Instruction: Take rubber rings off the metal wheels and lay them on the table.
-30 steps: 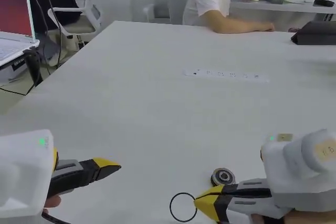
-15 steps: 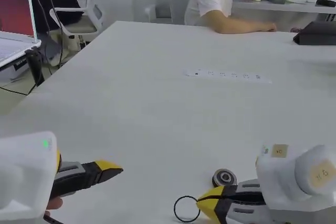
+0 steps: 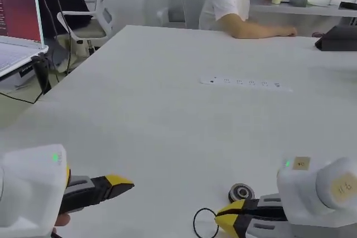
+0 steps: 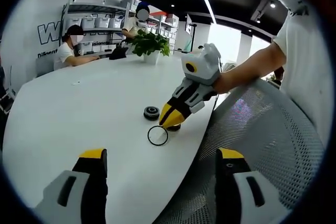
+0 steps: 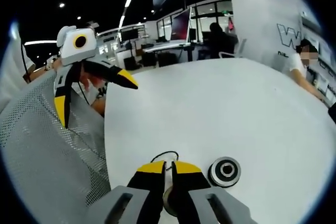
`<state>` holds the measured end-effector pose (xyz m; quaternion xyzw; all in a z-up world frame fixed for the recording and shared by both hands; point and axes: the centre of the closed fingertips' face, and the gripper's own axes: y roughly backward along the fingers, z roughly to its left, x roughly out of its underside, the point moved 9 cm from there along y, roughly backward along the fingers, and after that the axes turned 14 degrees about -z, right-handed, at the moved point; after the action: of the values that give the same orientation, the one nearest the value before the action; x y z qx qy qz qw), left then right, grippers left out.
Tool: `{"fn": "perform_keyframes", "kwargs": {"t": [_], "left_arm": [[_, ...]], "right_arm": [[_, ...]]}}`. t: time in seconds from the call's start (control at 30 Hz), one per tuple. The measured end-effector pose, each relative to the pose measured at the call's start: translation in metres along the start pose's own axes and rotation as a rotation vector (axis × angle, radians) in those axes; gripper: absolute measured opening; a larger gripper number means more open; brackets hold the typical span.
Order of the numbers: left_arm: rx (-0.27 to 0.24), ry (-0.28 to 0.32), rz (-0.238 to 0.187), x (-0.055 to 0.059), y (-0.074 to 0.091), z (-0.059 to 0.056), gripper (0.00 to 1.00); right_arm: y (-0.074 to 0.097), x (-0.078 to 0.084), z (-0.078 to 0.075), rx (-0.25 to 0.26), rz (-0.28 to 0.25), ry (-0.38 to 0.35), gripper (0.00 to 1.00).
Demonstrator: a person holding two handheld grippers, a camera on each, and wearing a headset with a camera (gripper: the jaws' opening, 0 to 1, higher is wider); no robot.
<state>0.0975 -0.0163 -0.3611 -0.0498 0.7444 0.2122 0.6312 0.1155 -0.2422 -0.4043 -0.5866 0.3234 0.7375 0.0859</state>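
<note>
A loose black rubber ring [image 3: 203, 222] lies on the white table [image 3: 167, 110], right in front of my right gripper [image 3: 223, 215]. A metal wheel [image 3: 241, 192] with a dark rim rests just beyond that gripper. In the right gripper view the jaws of the right gripper [image 5: 168, 167] are closed on a small metal wheel, with the ring [image 5: 164, 156] past the tips and the other wheel [image 5: 224, 171] to the right. My left gripper [image 3: 121, 183] hovers open to the left, holding nothing. Its own view shows the left gripper [image 4: 163, 156], the ring [image 4: 157, 136] and the wheel [image 4: 151, 112].
A white power strip [image 3: 245, 83] lies mid-table. A person [image 3: 228, 4] sits at the far side, near a black case [image 3: 337, 36]. A laptop [image 3: 17, 26] and office chair [image 3: 83, 23] stand left of the table. A mesh chair back [image 4: 252, 145] is close behind the near edge.
The head view has tilted, so the table sits lower in the picture. The ring stays at the right gripper's tips, now partly cut off at the bottom. Both grippers have barely moved.
</note>
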Motion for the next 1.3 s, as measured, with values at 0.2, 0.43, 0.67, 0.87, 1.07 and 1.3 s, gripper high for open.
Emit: {"fn": "perform_keyframes", "kwargs": {"t": [0.2, 0.43, 0.67, 0.87, 1.07, 1.3], "left_arm": [[0.0, -0.003, 0.004, 0.0, 0.0, 0.0, 0.83], [-0.002, 0.001, 0.0, 0.0, 0.0, 0.0, 0.82], [0.003, -0.012, 0.003, -0.001, 0.0, -0.001, 0.83], [0.018, -0.027, -0.007, -0.003, -0.002, -0.002, 0.84], [0.036, -0.027, -0.013, -0.005, -0.003, -0.003, 0.84], [0.048, -0.032, -0.028, -0.008, -0.004, -0.005, 0.84]], "right_arm": [[0.001, -0.002, -0.003, 0.018, 0.002, -0.026, 0.07], [0.008, -0.009, -0.013, 0.071, -0.013, -0.088, 0.16], [0.021, -0.025, -0.026, 0.128, -0.095, -0.139, 0.18], [0.039, -0.037, -0.032, 0.147, -0.161, -0.174, 0.19], [0.064, -0.048, -0.037, 0.165, -0.207, -0.209, 0.21], [0.091, -0.049, -0.038, 0.196, -0.244, -0.214, 0.23]]}}
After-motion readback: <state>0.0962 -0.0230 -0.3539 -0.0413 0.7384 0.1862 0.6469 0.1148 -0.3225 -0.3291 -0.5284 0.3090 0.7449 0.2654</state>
